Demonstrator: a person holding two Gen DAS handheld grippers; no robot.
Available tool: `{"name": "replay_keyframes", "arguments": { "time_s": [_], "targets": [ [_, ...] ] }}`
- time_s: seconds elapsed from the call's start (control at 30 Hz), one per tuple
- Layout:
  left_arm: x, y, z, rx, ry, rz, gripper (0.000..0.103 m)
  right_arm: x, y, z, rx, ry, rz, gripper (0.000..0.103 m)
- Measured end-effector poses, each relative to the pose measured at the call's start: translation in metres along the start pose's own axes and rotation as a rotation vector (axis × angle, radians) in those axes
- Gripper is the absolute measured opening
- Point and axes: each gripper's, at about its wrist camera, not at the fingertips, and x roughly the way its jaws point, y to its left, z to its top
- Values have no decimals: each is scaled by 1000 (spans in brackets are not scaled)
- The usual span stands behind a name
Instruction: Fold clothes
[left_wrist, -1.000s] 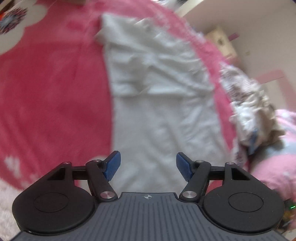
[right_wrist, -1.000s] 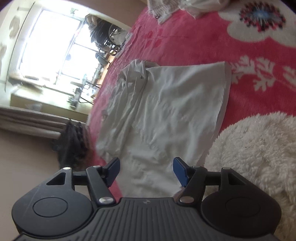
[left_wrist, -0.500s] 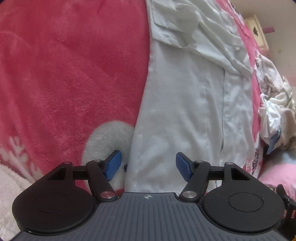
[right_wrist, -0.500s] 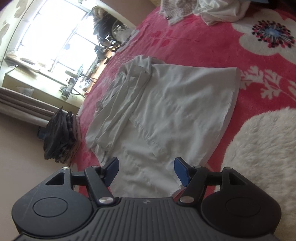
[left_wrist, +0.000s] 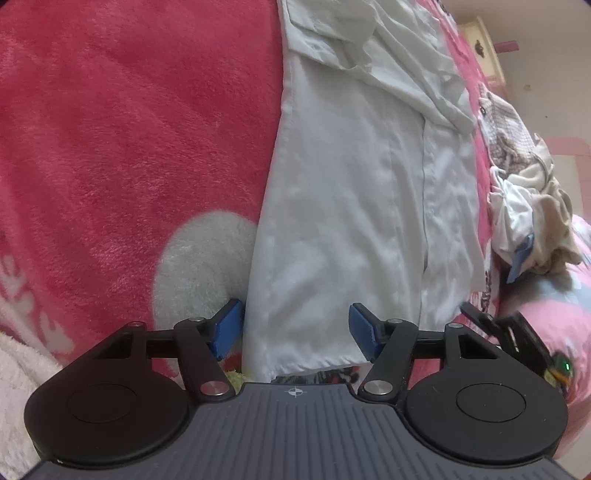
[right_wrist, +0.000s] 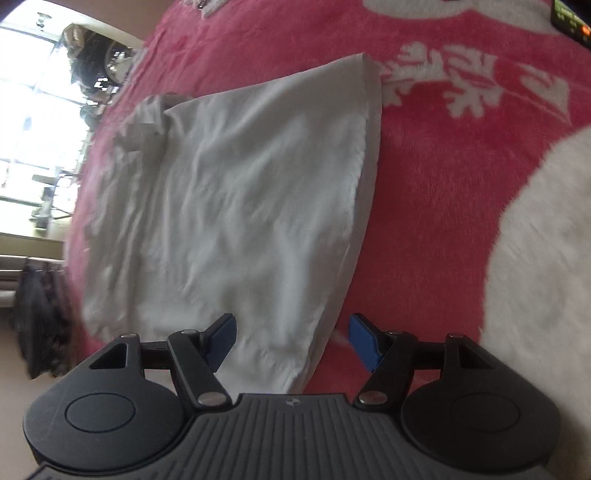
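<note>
Your left gripper (left_wrist: 295, 330) is closing astride the shirt (left_wrist: 351, 221) hem; your right gripper (right_wrist: 291, 341) gapes. Either may snag the blanket (left_wrist: 129, 129).

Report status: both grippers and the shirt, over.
Left gripper closing over the shirt hem corner, no grip yet. Right gripper open over the other corner. Shirt flat on the blanket. Nothing in the way.

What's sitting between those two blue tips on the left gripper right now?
In the left wrist view, the near hem corner of the white shirt lies between the left gripper tips. Its jaws are closing, the pads not yet pressing the cloth. The pink blanket lies underneath.
</note>
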Motion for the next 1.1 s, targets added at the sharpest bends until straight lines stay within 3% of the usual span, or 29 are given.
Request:
{"name": "replay_keyframes", "arguments": {
  "time_s": [0.1, 0.23, 0.37, 0.6, 0.67, 0.73, 0.9, 1.1],
  "targets": [
    [0, 3, 1, 1, -5, -5, 54, 11, -2, 6, 10, -30, -39, 71],
    [0, 10, 2, -19, -12, -22, 46, 11, -9, 9, 54, -28, -4, 73],
    [0, 12, 1, -14, -15, -31, 41, 8, -15, -2, 72, 17, 51, 66],
    [0, 11, 0, 16, -22, -21, 39, 21, -14, -25, 83, 128, 115, 38],
    [0, 11, 0, 19, -25, -17, 32, 22, -16, -27, 98, 150, 142, 23],
    [0, 9, 0, 36, -25, -7, 18, 24, -19, -29, 113, 154, 153, 11],
    [-1, -2, -2, 90, -29, -1, 1, 13, -17, -31, 85, 95, 185, 5],
    [-8, -6, -2, 57, -35, -44, 0, -5, 14, -28, -57, -17, 200, 5]
  ]
}}
